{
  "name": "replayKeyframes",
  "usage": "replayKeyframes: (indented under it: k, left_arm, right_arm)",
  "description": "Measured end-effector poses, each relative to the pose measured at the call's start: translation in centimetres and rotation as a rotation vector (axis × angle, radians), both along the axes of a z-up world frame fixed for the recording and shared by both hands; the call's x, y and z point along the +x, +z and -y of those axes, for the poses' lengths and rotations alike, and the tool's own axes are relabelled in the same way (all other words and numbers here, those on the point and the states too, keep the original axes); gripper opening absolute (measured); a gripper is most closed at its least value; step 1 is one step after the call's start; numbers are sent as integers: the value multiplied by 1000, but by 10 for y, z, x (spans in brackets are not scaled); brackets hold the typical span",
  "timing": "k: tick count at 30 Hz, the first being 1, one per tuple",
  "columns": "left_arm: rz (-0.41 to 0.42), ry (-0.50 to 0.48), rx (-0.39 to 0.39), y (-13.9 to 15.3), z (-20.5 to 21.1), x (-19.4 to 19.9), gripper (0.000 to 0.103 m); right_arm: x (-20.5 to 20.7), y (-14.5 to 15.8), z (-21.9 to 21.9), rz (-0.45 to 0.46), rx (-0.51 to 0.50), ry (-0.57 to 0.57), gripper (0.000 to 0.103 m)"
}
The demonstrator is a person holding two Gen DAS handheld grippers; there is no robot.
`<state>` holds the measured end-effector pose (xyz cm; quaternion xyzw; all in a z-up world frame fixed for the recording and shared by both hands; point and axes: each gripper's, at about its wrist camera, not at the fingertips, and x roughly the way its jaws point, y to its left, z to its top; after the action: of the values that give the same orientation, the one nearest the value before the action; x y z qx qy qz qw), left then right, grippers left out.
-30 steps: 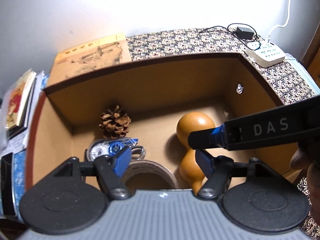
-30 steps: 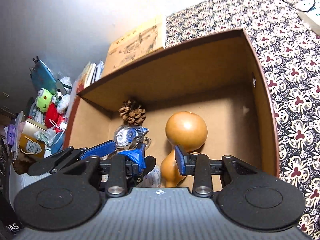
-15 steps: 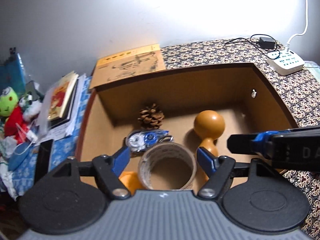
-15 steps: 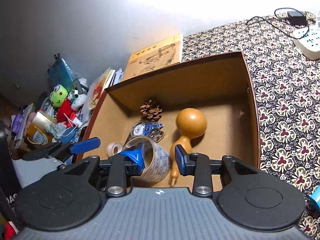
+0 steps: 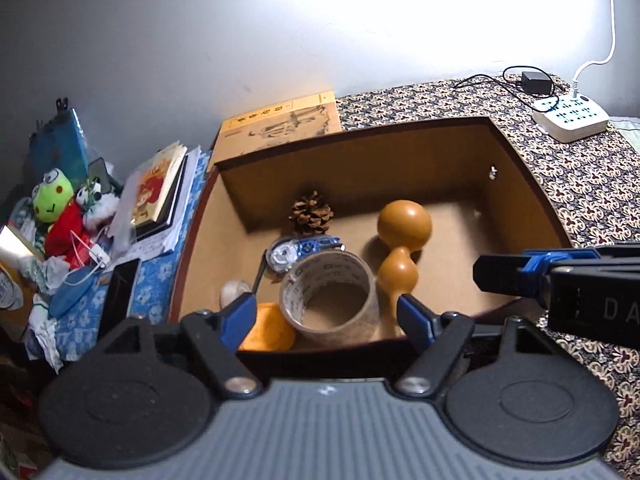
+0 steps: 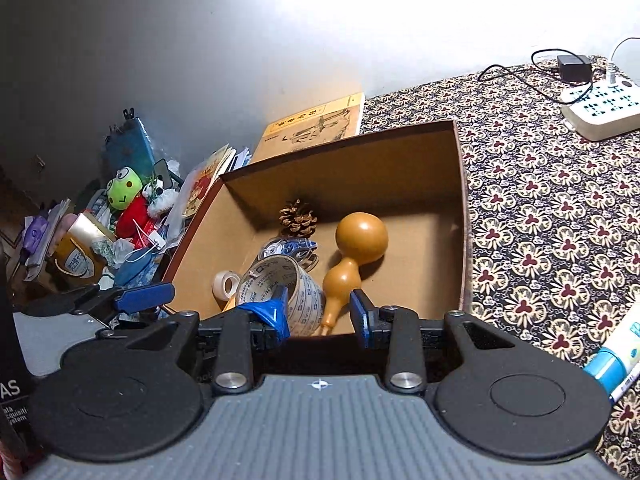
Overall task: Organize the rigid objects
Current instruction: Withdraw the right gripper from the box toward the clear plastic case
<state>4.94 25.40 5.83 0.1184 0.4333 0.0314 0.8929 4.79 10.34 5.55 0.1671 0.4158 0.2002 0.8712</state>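
Note:
A brown cardboard box (image 5: 360, 168) (image 6: 340, 176) stands open on the patterned cloth. Inside lie a pine cone (image 5: 310, 213) (image 6: 298, 218), a tan gourd (image 5: 402, 240) (image 6: 352, 248), a blue correction tape (image 5: 298, 249) (image 6: 288, 249), a big brown tape roll (image 5: 330, 294) (image 6: 280, 280), a small white tape roll (image 5: 234, 290) (image 6: 225, 284) and an orange disc (image 5: 268, 326). My left gripper (image 5: 328, 316) hovers open and empty above the box's near edge. My right gripper (image 6: 318, 314) is open and empty too, over the same edge, to the right of the left one.
A white power strip (image 5: 572, 118) (image 6: 600, 112) with a black charger sits at the far right. A yellow book (image 5: 280, 120) lies behind the box. Books, a green frog plush (image 5: 52, 200) and clutter fill the left side. A blue-capped tube (image 6: 618, 354) lies at the right edge.
Both grippers have pulled up and back out of the box, so more of the box and the table shows. Their jaws stay apart and empty.

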Motion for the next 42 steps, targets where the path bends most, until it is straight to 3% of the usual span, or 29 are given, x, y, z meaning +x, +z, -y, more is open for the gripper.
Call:
replayKeyframes:
  k: [27, 42]
  left_arm:
    - [-91, -29, 18, -28, 96, -48, 81]
    - [-163, -99, 3, -50, 158, -62, 82]
  right_arm:
    - [-48, -22, 80, -81, -19, -27, 17]
    - [-69, -34, 139, -124, -32, -97, 18]
